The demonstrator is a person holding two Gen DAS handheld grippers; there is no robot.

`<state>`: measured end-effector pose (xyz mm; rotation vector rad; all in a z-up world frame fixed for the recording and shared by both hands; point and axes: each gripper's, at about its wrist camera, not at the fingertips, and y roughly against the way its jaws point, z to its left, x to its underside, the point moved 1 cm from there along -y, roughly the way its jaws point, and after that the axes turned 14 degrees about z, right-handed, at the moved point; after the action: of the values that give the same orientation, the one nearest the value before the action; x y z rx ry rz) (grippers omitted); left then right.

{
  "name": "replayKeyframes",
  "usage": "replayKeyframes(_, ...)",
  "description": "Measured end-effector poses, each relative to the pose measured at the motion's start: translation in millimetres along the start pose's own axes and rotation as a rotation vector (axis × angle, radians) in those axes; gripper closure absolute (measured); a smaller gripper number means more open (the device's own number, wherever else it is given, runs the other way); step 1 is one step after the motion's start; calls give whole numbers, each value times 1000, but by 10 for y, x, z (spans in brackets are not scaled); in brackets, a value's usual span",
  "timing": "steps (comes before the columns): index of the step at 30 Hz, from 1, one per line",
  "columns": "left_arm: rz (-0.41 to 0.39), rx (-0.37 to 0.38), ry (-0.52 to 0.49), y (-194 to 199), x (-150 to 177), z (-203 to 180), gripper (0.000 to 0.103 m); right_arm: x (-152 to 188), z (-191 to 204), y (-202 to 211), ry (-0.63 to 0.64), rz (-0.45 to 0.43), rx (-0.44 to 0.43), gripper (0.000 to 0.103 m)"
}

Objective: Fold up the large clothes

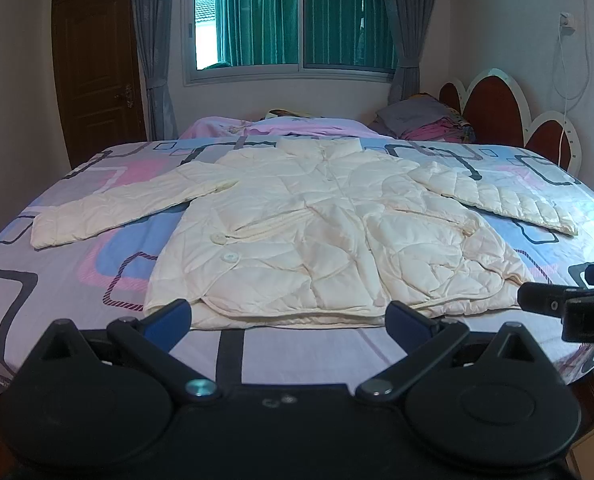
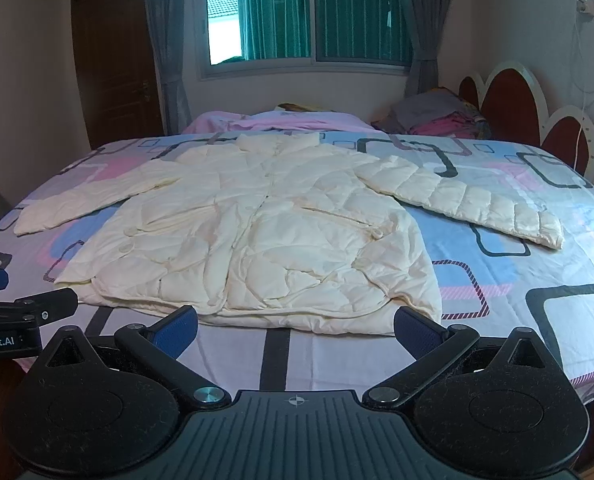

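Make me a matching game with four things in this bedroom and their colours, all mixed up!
Things:
1. jacket
2. door
3. curtains
4. gripper pads

Colours:
A. brown
B. blue
C. cream
D. grey

Pairs: 1-C, 2-A, 3-D, 4-B

A cream quilted puffer jacket (image 1: 321, 236) is being shown spread flat, front side up, on the bed (image 1: 97, 240). Both sleeves are being held out sideways and angled toward the near side, unfolded. The collar is being pointed toward the far side, the hem toward the near edge. The front is being kept closed; large pale buttons are being seen at the pocket flaps. The padding is being left wrinkled, the hem slightly bunched.
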<state>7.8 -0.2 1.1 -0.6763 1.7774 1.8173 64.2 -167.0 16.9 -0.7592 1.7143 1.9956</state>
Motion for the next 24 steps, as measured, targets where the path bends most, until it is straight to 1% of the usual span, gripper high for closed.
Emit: replayKeyframes(24,-1,-7,4,1,-29,32,0,-2,14,0,-1,-2,-2,0)
